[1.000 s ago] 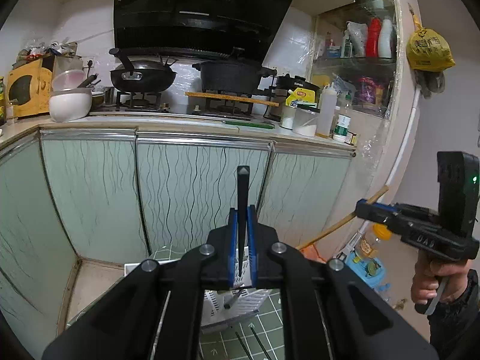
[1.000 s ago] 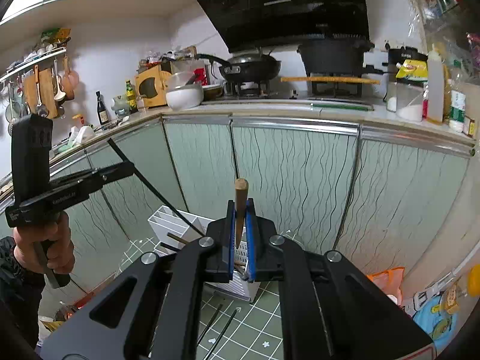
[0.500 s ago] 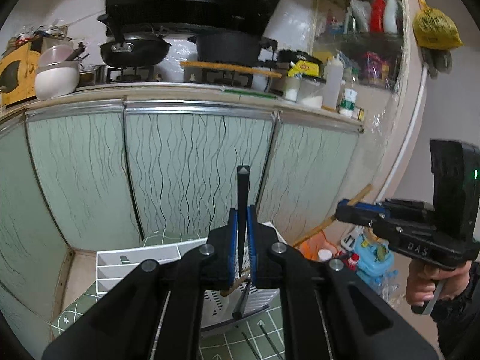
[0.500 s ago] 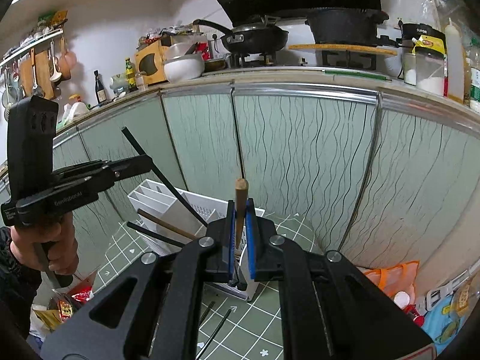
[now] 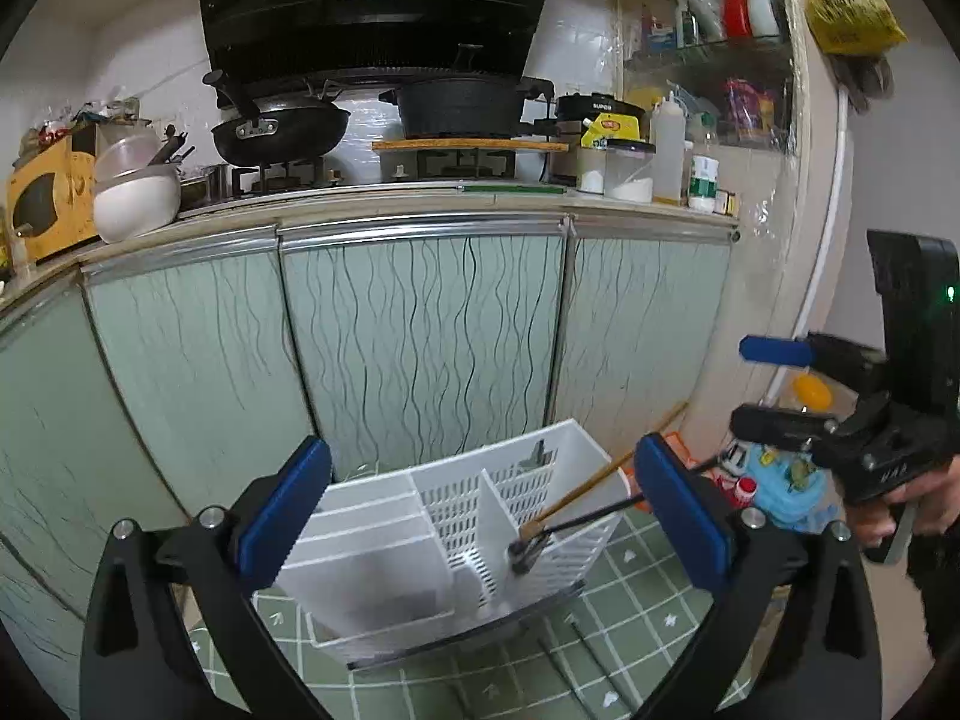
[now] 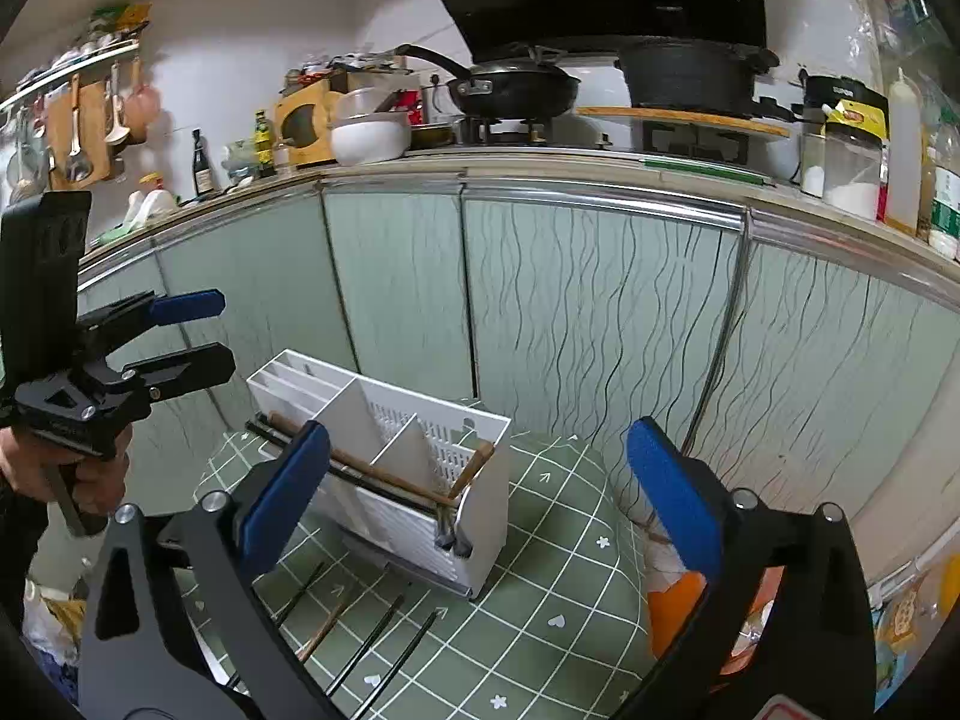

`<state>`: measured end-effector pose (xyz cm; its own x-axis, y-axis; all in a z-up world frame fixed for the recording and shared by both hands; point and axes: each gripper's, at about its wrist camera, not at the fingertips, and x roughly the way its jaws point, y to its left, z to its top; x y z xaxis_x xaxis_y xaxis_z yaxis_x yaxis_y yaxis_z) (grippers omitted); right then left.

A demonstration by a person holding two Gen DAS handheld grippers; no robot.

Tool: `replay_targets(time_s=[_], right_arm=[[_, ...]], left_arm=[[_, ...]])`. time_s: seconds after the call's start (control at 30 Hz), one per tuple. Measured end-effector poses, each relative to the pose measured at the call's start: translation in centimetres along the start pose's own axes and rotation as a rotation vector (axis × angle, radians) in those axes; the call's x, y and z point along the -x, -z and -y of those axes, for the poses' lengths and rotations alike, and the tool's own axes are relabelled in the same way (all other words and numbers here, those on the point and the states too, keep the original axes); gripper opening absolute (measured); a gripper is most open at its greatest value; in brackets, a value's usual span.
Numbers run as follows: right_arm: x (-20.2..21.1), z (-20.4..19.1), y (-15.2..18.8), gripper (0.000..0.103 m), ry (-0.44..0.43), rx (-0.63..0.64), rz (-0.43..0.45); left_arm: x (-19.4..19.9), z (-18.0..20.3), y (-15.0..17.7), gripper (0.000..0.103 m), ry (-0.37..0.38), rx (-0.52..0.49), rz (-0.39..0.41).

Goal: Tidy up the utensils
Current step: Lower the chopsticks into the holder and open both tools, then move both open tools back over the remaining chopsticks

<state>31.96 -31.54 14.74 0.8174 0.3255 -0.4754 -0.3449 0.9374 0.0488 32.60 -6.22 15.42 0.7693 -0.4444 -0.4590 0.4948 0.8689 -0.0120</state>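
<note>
We hold our left gripper (image 5: pixel 480 504) tilted somewhat downward, its jaws opening wide, blue pads (image 5: pixel 282 507) far apart with nothing pressed between them. Our right gripper (image 6: pixel 477 483) points down at a like angle, jaws also opening, pads (image 6: pixel 675 492) spread and gripping nothing. Each device shows in the other's view: our right hand (image 5: pixel 912 501) wraps the handle at the far right of the left wrist view, and our left hand (image 6: pixel 66 474) grips its handle at the left edge of the right wrist view.

Dim, even indoor light; strong fisheye bending and black vignette at every corner; range hood (image 5: pixel 378 0) glare streak at 12 o'clock.
</note>
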Motion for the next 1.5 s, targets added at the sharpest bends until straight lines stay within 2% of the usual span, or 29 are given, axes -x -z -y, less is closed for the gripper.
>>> replay_targets(time_s=[0.2,0.53,0.93,1.2,1.5], right_arm=[[1.5,0.1,0.4,0.095,0.007,-0.019,-0.021],[4.8,-1.3,1.8,0.095,0.036,-0.007,-0.020],[8.5,-4.5,7.1,0.095,0.029,0.007,-0.022],[9.4,-5.7,10.2,0.095,0.019,-0.011,-0.034],[9.1,-6.7,14.1,0.095,0.012,0.002,-0.072]], left_arm=[[1.6,-0.3,0.9,0.099,-0.015,0.014,-0.030],[5.4,1.3,2.7,0.099,-0.032,-0.001,-0.012],[9.4,4.3,7.2,0.099,-0.057,-0.032,-0.007],[11.0,5.1,10.5,0.099,-0.069,0.016,0.007],[11.5,4.8,14.0,0.099,-0.031,0.067,0.017]])
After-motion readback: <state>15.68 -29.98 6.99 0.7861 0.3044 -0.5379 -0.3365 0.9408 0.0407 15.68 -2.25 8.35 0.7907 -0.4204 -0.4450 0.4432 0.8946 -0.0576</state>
